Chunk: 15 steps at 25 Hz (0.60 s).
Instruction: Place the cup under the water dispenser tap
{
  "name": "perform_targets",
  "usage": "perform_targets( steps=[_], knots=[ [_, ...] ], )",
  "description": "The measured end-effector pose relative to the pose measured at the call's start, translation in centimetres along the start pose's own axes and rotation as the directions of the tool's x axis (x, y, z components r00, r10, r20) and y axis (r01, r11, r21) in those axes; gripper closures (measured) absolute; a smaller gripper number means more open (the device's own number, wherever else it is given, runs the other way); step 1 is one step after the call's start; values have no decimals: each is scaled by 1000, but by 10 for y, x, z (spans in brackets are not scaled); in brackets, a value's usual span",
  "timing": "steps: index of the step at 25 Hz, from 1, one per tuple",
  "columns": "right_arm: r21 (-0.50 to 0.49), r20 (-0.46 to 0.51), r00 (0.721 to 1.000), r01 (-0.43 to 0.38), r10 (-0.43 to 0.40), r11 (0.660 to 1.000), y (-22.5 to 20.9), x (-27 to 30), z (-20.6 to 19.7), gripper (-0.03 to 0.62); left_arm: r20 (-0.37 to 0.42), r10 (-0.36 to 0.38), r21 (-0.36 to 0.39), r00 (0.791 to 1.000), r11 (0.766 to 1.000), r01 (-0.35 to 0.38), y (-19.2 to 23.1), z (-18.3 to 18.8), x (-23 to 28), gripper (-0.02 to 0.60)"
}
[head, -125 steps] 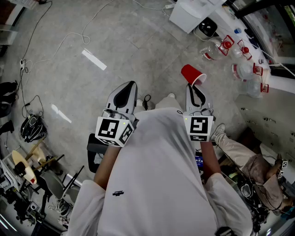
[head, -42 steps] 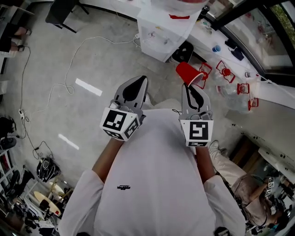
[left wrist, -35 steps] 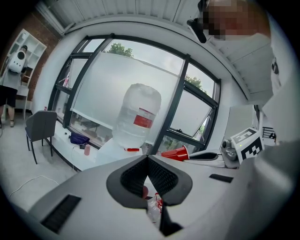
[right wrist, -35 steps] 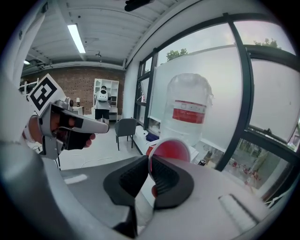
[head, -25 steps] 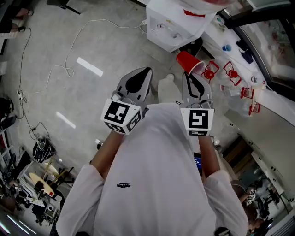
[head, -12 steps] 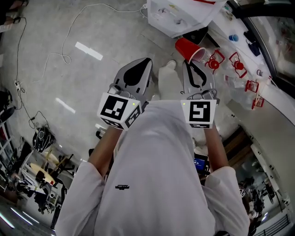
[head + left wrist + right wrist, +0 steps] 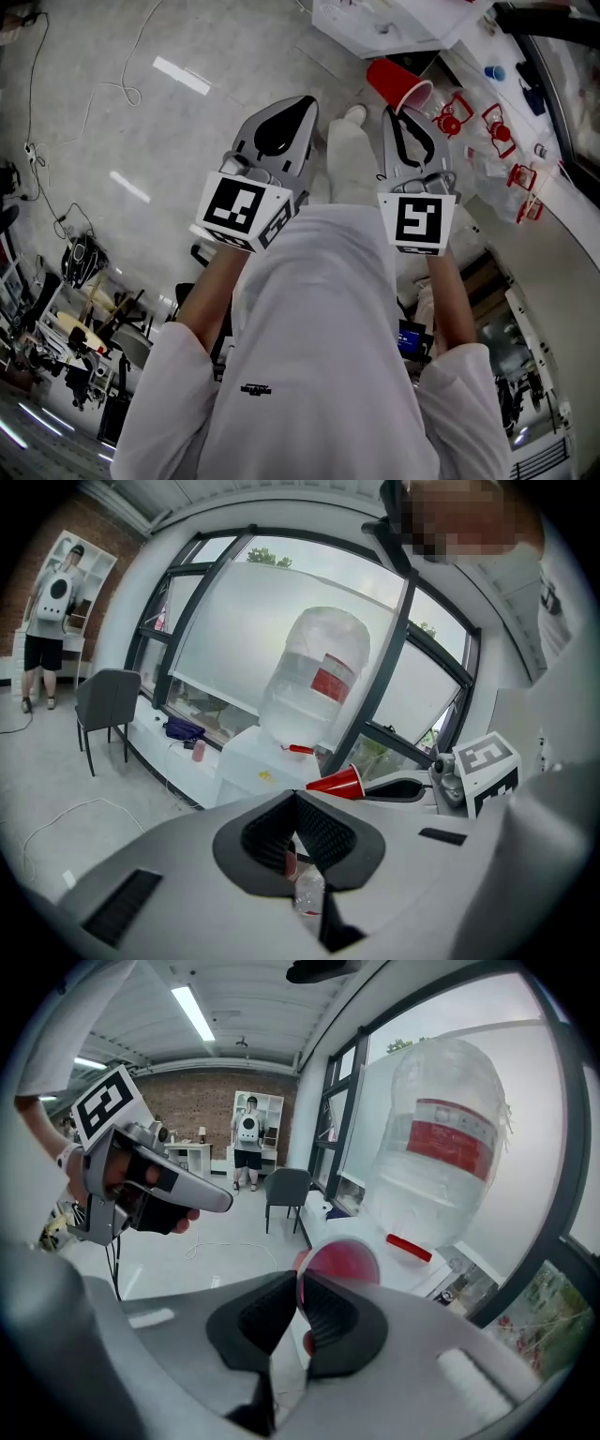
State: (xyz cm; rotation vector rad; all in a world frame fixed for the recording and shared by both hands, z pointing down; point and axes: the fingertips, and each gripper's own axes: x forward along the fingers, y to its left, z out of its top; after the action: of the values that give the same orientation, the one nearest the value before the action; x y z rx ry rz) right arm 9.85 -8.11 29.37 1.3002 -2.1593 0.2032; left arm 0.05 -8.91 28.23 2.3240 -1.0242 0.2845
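Observation:
A red plastic cup is pinched by its rim in my right gripper, held out in front of me and tilted on its side. In the right gripper view the cup's open mouth faces the camera just beyond the shut jaws. The white water dispenser with its big clear bottle and a red tap stands ahead of the cup. My left gripper is shut and holds nothing; from its own view the cup and the dispenser bottle appear ahead.
Several empty water bottles with red caps lie on the floor at the right. A grey chair and a person stand far back on the left. Cables run across the grey floor. My white-sleeved body fills the lower head view.
I have walked closer to the dispenser with the cup held in my right gripper; the dispenser has slid toward the top edge of the head view. Both grippers stay shut.

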Motion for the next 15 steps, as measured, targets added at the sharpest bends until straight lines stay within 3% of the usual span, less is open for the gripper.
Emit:
perform_targets(
  steps=[15],
  knots=[
    [-51, -68, 996, -57, 53, 997, -10, 51, -53, 562, -43, 17, -37, 999, 999, -19, 14, -37, 37, 580]
  ],
)
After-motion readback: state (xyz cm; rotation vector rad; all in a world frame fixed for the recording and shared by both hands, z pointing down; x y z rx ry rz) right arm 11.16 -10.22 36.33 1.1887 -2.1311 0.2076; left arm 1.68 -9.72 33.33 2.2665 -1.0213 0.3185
